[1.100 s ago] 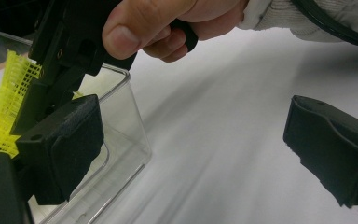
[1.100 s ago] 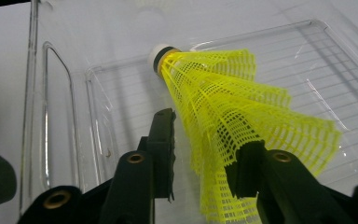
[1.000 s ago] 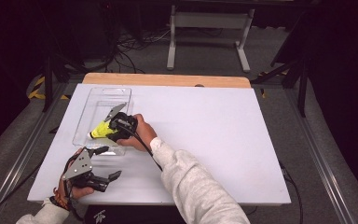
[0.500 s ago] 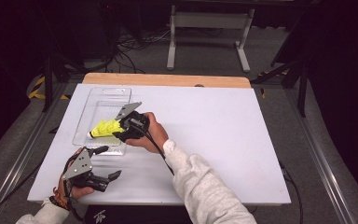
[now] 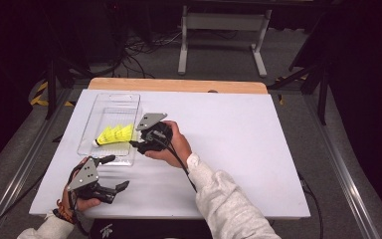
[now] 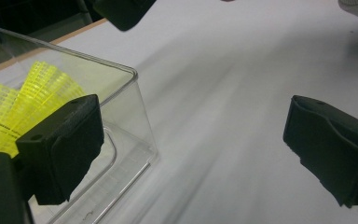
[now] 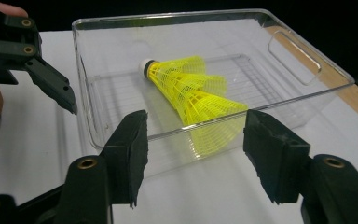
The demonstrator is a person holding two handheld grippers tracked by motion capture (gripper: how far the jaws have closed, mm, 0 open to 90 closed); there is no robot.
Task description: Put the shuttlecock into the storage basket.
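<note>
Right gripper [image 5: 135,144] sits just outside the near-right wall of the clear plastic tray [image 5: 90,130] on the white table [image 5: 238,144], jaws spread and just been opening, nothing between the pads; in the right gripper view its fingers [image 7: 129,149] flank the tray's near wall without touching it. Yellow shuttlecocks [image 5: 113,134], nested in a short stack, lie on their side on the tray floor, white cork end [image 7: 145,65] pointing left toward the tray's left wall, skirts toward the right gripper. Left gripper [image 5: 113,173] rests at the table's near-left corner, just near of the tray, jaws spread wide, empty; the left gripper view shows one pad [image 6: 65,140] in front of the tray's corner and the other [image 6: 331,144] over bare table. Exact shuttlecock count hard to make out, skirts overlap. Left pad hides part of the shuttlecocks in the left gripper view. The right gripper's tips are partly hidden under its grey plate [image 5: 150,120] in the high view. Left forearm cut off at the frame bottom.
</note>
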